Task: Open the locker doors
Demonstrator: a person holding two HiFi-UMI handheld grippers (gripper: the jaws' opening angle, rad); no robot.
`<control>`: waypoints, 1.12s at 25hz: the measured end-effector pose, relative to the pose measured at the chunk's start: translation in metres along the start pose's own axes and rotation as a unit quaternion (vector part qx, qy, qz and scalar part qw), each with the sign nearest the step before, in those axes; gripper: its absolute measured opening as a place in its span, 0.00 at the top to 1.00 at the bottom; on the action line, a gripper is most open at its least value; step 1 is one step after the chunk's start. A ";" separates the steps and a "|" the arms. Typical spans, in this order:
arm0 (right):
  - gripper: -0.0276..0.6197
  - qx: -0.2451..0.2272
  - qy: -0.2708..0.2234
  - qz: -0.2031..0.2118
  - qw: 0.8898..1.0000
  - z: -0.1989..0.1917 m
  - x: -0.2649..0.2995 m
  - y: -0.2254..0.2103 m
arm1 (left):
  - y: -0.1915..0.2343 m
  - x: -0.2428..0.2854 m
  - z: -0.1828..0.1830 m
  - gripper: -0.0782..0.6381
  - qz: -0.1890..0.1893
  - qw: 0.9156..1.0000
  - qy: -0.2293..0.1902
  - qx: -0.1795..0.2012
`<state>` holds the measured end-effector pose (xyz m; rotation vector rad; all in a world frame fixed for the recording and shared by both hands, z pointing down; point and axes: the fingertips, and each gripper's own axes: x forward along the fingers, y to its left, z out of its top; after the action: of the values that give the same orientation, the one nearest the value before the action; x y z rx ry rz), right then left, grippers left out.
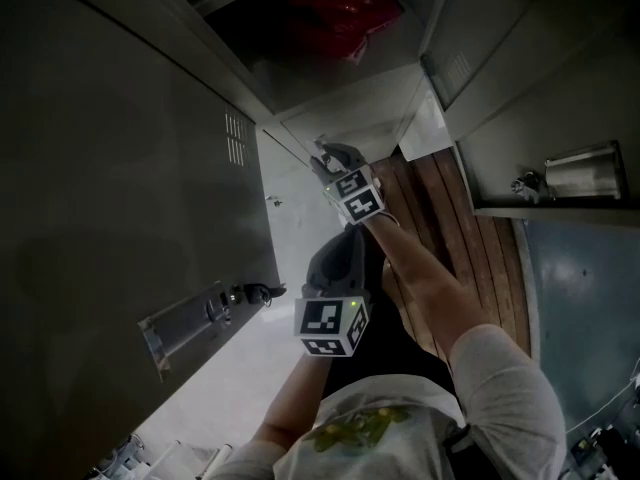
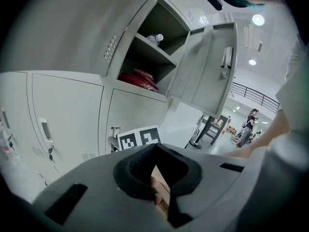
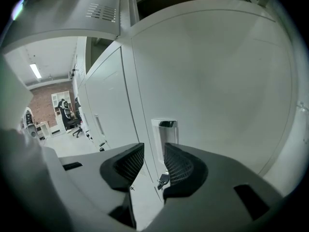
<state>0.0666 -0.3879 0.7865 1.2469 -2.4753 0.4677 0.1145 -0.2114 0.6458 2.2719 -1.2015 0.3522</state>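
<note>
Grey left hand-held gripper (image 2: 155, 148); white T-shirt (image 1: 505, 383)

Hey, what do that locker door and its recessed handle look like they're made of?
Locker door: likely painted sheet metal, matte pale grey, flat and thin-edged. Recessed handle: probably metal too; its top edge looks chrome-bright and catches the light.

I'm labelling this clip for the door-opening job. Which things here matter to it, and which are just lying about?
Job: closed locker door, its handle, the key below it, right claw.
Lying about: red bundle and white bottle in the open locker, distant person.
</note>
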 end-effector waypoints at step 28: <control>0.74 0.006 0.024 -0.032 0.999 -0.011 0.020 0.001 | 0.016 0.003 -0.017 0.85 0.011 1.000 0.019 -0.007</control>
<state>0.0560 -0.3969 0.8047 1.3014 -2.3889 0.4910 0.1036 -0.2107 0.6665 2.2323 -1.2066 0.3912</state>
